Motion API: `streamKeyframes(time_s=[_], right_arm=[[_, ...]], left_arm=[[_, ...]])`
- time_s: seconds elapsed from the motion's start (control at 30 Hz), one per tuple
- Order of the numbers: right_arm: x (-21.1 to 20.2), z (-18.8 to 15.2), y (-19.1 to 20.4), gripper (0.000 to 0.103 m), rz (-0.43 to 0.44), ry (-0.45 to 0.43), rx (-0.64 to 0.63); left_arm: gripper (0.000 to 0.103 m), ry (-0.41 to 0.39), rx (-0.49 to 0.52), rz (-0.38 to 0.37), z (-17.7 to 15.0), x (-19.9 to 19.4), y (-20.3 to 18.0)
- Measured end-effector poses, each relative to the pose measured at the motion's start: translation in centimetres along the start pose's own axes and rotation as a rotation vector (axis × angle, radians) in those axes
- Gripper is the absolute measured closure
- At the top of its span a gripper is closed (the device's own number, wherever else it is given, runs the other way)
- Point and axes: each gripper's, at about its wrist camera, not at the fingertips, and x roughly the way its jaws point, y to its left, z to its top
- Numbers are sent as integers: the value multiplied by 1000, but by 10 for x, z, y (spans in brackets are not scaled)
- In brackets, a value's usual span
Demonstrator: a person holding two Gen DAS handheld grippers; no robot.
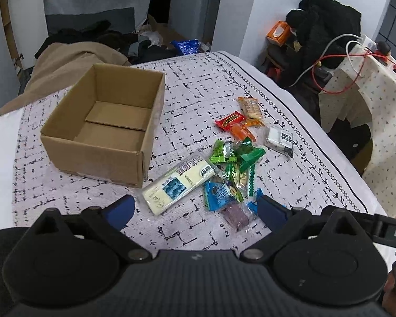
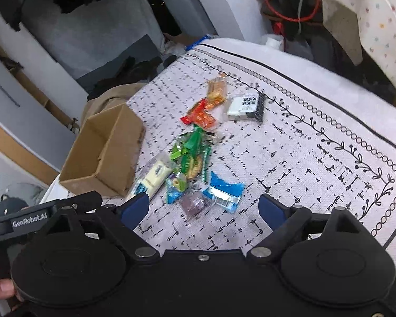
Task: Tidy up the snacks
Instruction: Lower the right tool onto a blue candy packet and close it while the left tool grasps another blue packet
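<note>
A: Both tools are hovering with nothing in them. The left tool (image 1: 195, 208) has its blue fingers wide apart at the bottom of its frame, and the right tool (image 2: 203, 208) is spread the same way.

B: And the snacks?

A: They are lying in a loose pile at the centre of the patterned bedspread (image 1: 290, 185), just right of the empty cardboard box (image 1: 105, 124). The cream-coloured packet (image 1: 178, 181) is sitting nearest the box, almost touching its corner.

B: What is worrying you?

A: The green wrappers (image 1: 235, 155) are overlapping each other and the blue packet (image 1: 219, 194), so a closing tool is likely catching two at once, or dragging a neighbour along. The purple sweet in clear wrap (image 1: 237, 215) is lying flat and slick, so the fingers may be sliding off it.

B: Anything about the surface?

A: It is looking soft, so pressing down may be pinching cloth with the wrapper. The right wrist view is also blurring, which is suggesting quick motion, and the white-and-black packet (image 2: 246, 105) near the patterned border could get knocked outward.
</note>
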Motion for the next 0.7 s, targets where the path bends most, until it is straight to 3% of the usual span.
streamKeyframes(time_s=[0.1,0.53,0.7], right_arm=[[13,5,-8,24,12,25,42],[60,17,-23,36,-3,113,118],[78,18,-28,40,-8,151,158]], left_arm=[[8,18,-15,4,2,12,-1],[21,84,-97,10,10,61,-8],[31,122,-144,9,11,81,-10]])
